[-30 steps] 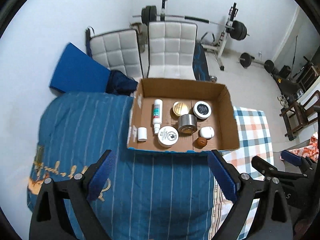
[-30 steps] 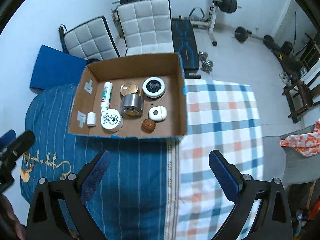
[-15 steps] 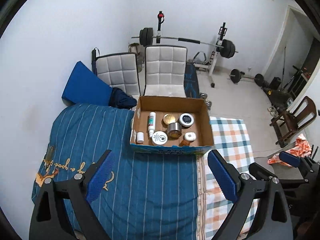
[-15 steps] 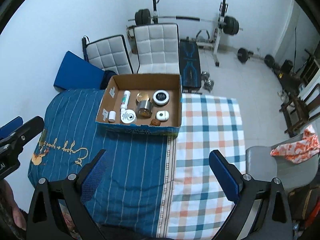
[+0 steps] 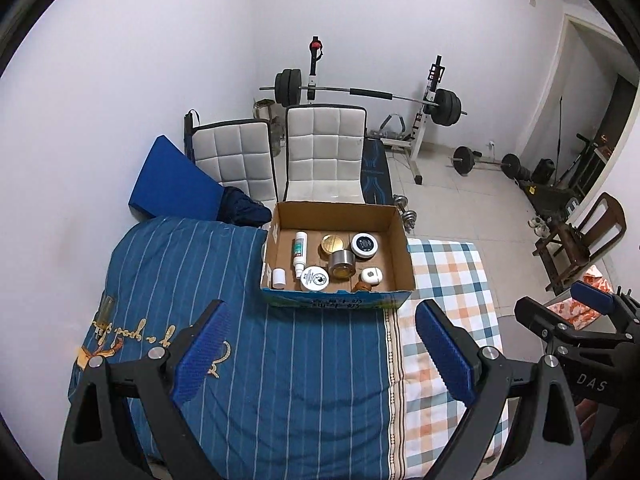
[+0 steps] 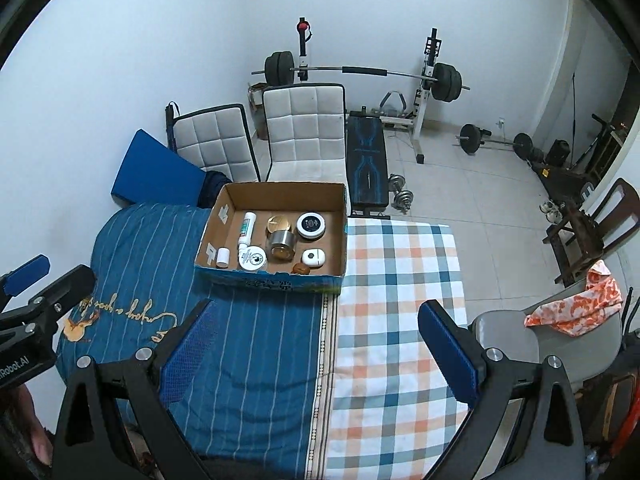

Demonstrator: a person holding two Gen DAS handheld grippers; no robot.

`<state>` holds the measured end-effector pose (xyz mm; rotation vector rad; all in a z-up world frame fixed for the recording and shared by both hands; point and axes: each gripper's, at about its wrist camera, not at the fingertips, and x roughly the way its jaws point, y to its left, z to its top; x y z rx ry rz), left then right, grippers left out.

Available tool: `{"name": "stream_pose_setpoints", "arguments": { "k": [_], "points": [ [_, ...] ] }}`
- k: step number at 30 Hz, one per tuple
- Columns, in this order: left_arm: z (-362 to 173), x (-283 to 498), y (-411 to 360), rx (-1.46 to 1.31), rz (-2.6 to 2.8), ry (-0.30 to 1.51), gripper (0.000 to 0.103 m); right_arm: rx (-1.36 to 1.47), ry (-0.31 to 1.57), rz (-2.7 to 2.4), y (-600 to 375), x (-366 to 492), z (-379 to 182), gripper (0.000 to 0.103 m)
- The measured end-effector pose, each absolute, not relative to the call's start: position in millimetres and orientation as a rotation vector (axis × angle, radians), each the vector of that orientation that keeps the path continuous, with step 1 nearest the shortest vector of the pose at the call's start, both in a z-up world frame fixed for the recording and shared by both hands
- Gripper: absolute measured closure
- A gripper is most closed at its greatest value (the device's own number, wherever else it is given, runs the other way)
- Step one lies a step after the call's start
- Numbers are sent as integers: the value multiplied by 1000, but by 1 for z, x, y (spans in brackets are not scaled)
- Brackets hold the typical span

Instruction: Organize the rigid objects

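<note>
Far ahead of both your tools, the cardboard box point(image 5: 336, 216) is sitting on the bed, straddling the blue striped cover point(image 5: 248, 344) and the checked blanket point(image 6: 400, 280). Inside it, the white spray bottle point(image 5: 299, 249) is lying with its long axis pointing away from you. Your left gripper point(image 5: 320, 350) is facing the box almost straight on; your right gripper point(image 6: 316, 350) is seeing it off to the left. Both are standing wide apart, holding nothing, so the left one is probably the better placed.

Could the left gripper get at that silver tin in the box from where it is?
Probably yes: the left gripper is open, the cardboard box is open-topped, and nothing lies between. It hangs well back, and neighbours crowd the silver tin.
</note>
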<state>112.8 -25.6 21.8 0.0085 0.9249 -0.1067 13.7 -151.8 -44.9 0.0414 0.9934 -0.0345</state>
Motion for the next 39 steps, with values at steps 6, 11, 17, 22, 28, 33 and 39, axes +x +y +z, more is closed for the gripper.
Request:
{"name": "stream_pose_setpoints", "arguments": {
  "k": [6,11,17,22,28,33,39],
  "points": [
    [20,110,-27,16,-107,926,8,51,988,-55,-156,12,-42,2],
    [21,108,-27,17,-110,928,8,48,982,-54,-153,11,-40,2],
    [22,108,-27,17,-101,924,8,51,980,-55,-153,10,-39,2],
    [22,107,-29,13,-97,922,8,58,980,-57,-154,7,-39,2],
    [19,107,-27,12,-87,924,8,66,975,-76,-153,2,-41,2],
    [17,107,-26,10,-81,923,8,79,970,-89,-152,0,-43,2],
    [15,106,-25,5,-80,920,8,87,960,-99,-154,1,-42,2]
  ]
}}
